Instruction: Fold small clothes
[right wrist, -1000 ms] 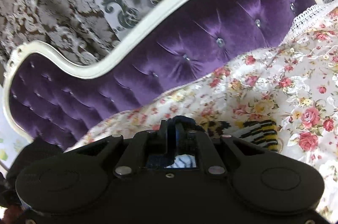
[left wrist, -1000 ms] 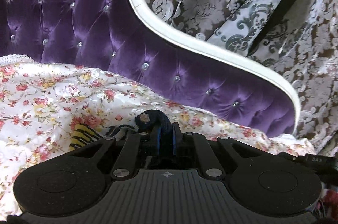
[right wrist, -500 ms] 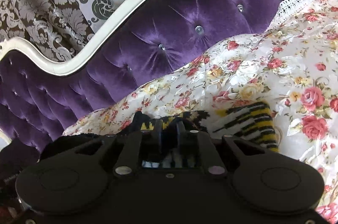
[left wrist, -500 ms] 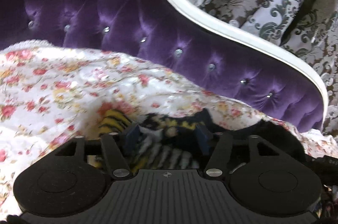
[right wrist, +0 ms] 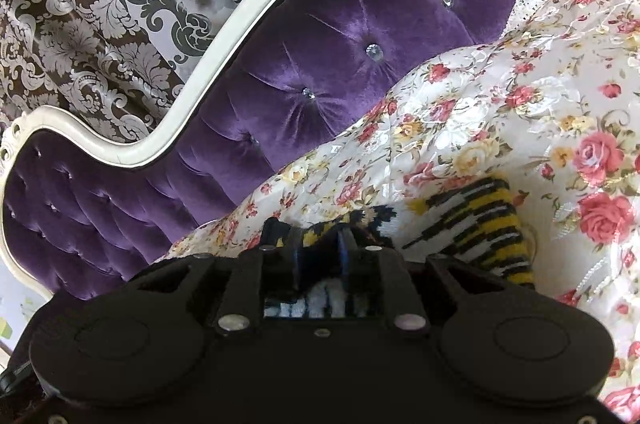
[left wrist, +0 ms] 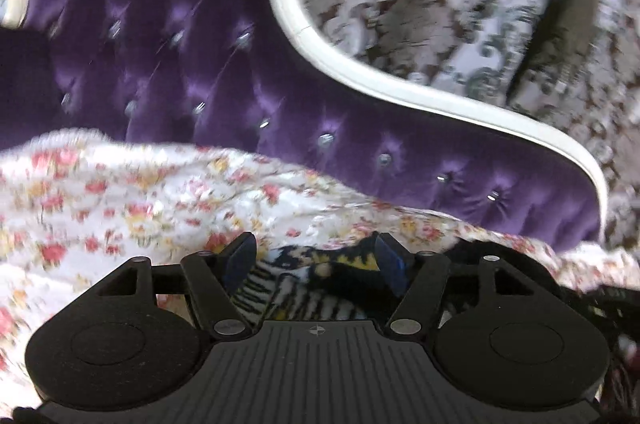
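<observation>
Knit striped garment (right wrist: pixel 476 224) lies on floral bedspread (right wrist: pixel 520 112) below your 2 grippers. Left gripper (left wrist: pixel 312 260): jaws wide, opening, clear of cloth. Right gripper (right wrist: pixel 320 248): jaws narrow, opening, cloth between. Risk: right pads drag fabric on retreat, undoing fold.

The purple headboard (right wrist: pixel 340 36) closes off the far side of the bed, its white frame (right wrist: pixel 224 36) curving above, and patterned curtains (right wrist: pixel 92 24) hang behind it, so nothing passes that way. Between the headboard and the striped garment (right wrist: pixel 476 220) the flowered bedspread (right wrist: pixel 500 112) lies bare but rumpled, rising in soft folds toward the headboard; a gripper could travel over it there. Away from the headboard the garment itself fills the near ground. In the left view a dark heap (left wrist: pixel 480 252) sits on the bedspread near the headboard's low end, narrowing that side.
</observation>
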The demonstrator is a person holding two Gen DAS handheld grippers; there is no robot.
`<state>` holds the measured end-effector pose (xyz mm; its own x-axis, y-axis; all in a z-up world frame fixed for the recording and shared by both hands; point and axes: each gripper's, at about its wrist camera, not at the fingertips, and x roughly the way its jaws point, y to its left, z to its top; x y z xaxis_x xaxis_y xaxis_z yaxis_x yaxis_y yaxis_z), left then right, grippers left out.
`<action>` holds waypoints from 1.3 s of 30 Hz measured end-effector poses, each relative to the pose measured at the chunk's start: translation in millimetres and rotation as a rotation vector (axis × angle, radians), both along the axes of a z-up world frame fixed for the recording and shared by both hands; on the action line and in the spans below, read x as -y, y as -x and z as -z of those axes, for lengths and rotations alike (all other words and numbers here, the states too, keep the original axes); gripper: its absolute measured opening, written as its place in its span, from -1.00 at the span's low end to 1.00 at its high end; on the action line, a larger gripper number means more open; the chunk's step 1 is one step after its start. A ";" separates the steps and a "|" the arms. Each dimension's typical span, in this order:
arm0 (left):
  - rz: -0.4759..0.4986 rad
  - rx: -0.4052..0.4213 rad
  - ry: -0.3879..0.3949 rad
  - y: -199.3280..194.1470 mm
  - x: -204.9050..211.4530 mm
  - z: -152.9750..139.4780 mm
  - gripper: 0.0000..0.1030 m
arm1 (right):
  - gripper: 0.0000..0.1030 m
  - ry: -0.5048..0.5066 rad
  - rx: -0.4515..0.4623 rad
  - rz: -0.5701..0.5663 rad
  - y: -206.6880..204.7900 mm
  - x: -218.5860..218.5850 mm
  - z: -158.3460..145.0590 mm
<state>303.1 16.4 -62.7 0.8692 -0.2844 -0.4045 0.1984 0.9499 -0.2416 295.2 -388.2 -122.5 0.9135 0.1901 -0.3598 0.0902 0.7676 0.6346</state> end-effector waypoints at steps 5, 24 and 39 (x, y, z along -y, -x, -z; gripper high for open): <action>0.129 0.017 -0.191 17.9 25.8 -2.1 0.29 | -0.26 -0.005 0.013 -0.017 0.6 -1.0 -0.8; -0.085 -0.193 -0.142 -52.2 14.9 5.4 0.29 | 0.41 0.041 0.032 -0.108 -3.8 -10.6 -9.9; 0.146 -0.177 -0.334 15.0 55.6 9.0 0.30 | 0.99 0.286 -0.027 -0.124 31.2 -38.1 -64.3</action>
